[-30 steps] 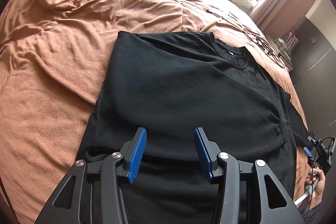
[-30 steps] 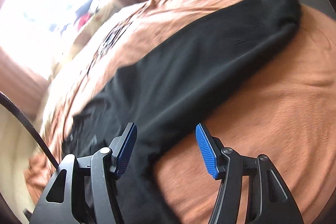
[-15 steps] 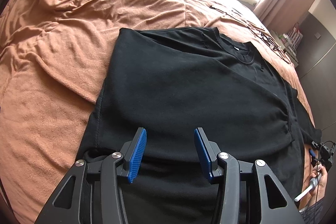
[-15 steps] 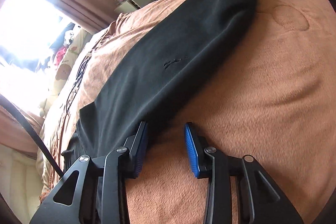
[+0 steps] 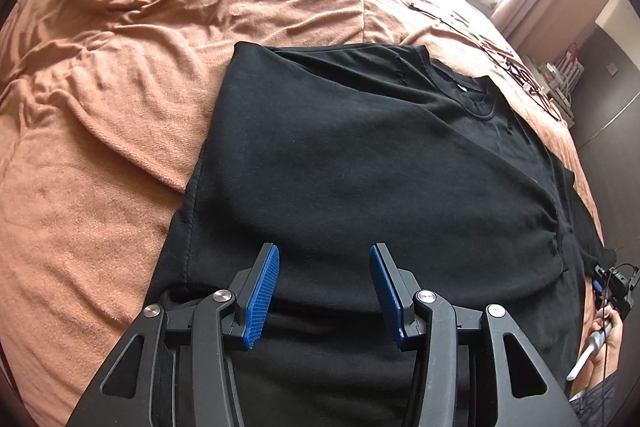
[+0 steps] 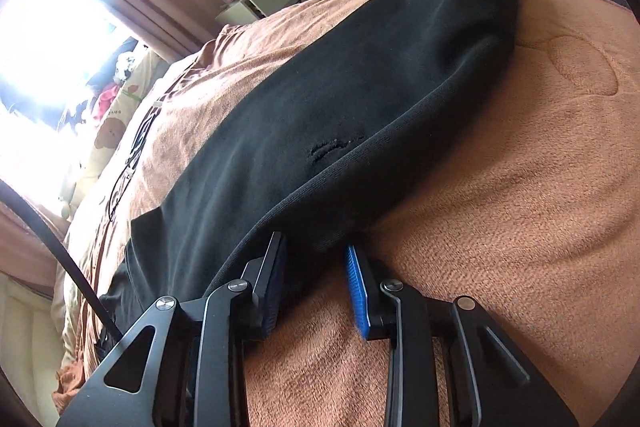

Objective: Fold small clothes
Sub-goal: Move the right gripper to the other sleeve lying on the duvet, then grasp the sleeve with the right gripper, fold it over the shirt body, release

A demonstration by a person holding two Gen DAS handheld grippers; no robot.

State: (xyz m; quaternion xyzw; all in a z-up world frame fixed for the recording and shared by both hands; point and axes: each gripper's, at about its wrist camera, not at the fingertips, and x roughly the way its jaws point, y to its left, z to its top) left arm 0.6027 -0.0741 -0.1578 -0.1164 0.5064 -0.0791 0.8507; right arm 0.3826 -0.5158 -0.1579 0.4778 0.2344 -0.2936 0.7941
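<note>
Wide bare blanket lies left of the shirt; beyond its collar a tangled cable, perhaps glasses, clutters the way.

One black shirt, one orange blanket — two hand-held grippers.

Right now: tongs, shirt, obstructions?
Left tongs open over black T-shirt. Right tongs closing around its sleeve edge, grip unconfirmed. Nothing on shirt; cable lies beyond.

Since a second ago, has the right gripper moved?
Yes. The right gripper has come forward to the black shirt edge, its jaws narrowing around the hem on the orange blanket.
</note>
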